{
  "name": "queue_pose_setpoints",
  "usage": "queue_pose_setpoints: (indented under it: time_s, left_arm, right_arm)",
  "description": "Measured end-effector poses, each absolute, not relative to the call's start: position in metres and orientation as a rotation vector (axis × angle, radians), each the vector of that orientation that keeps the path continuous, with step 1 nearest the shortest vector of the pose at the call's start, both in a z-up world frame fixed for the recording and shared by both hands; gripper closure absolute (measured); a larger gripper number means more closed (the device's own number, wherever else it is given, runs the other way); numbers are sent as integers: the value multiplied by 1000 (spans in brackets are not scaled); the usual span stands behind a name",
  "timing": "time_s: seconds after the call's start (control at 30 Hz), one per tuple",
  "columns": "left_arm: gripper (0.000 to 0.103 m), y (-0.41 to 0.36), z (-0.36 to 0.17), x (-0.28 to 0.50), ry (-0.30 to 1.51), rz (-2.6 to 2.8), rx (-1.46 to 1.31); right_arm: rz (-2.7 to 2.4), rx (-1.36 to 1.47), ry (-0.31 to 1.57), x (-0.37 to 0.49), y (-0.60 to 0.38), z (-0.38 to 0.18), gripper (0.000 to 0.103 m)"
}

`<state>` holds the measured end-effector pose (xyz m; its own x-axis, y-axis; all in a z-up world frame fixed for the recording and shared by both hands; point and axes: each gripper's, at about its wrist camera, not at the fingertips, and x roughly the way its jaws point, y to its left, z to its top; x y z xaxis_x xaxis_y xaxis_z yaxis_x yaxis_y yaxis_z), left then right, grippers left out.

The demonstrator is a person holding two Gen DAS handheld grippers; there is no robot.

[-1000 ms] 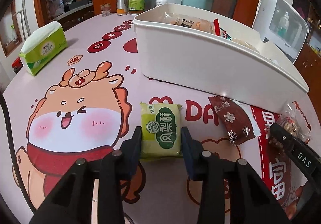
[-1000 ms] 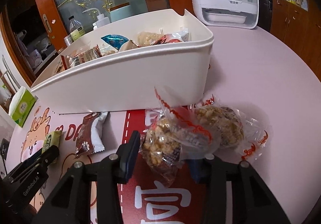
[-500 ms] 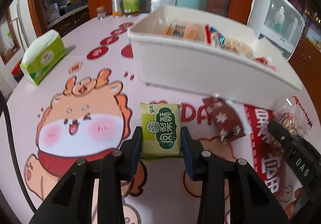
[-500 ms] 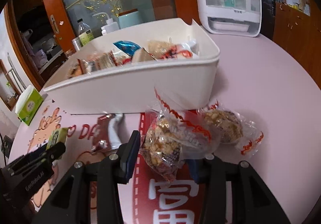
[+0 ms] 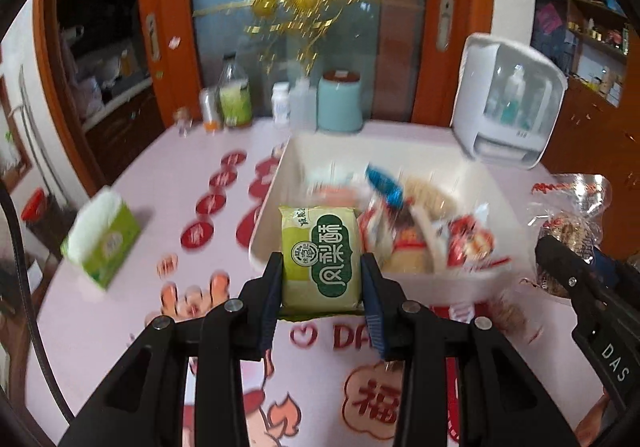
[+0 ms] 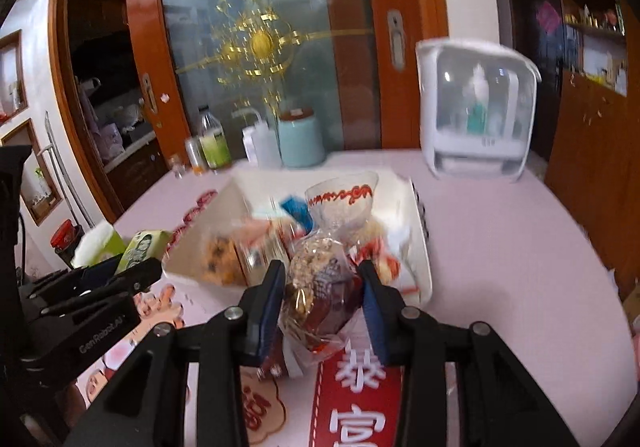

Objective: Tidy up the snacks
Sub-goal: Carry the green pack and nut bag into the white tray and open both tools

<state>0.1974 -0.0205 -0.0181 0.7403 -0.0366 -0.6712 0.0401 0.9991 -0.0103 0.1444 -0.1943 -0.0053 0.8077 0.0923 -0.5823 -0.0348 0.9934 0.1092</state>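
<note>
Left wrist view: your left tongs (image 5: 322,283) have risen off the tabletop (image 5: 132,311) since a second ago, carrying the green pastry packet (image 5: 320,257) clear of the cartoon mat where it lay. The packet now hangs in front of the near edge of the white bin (image 5: 404,283), not yet over its opening. The jaws are nearly closed and clamp the packet by its two long sides, with no slack visible.

Right wrist view: your right tongs (image 6: 323,301) have lifted in the same interval. Their jaws have just been closing further, and the clear bag of puffed snacks (image 6: 320,279) is pinched between the pads, its crimped top standing upright above them. The second clear bag that lay beside it earlier no longer shows in this view. The brown snowflake packet, earlier on the mat by the bin, is hidden or blurred in both views.

Assessment: both pickups look complete and both loads are airborne short of the bin. Several snacks already sit inside it. What remains is to carry forward over the rim and release.
</note>
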Motion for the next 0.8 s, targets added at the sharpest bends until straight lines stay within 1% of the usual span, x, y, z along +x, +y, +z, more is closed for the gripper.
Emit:
queue_pose_setpoints:
  time_s: [0.23,0.43,0.6,0.8]
  left_arm:
    - [67,-36,42,218,655,-36,100]
    - [67,-47,75,240,625,-13,172]
    - [67,-48,81,272,642,23,188]
    - [67,-49,49,315,725,40,193]
  right_arm:
    - [69,33,554,162,-185,53,65]
    - [65,-10,555,185,-178,82,65]
    - [59,-9,583,215,-177,85,65]
    - [50,-22,687,254,-180,52,65]
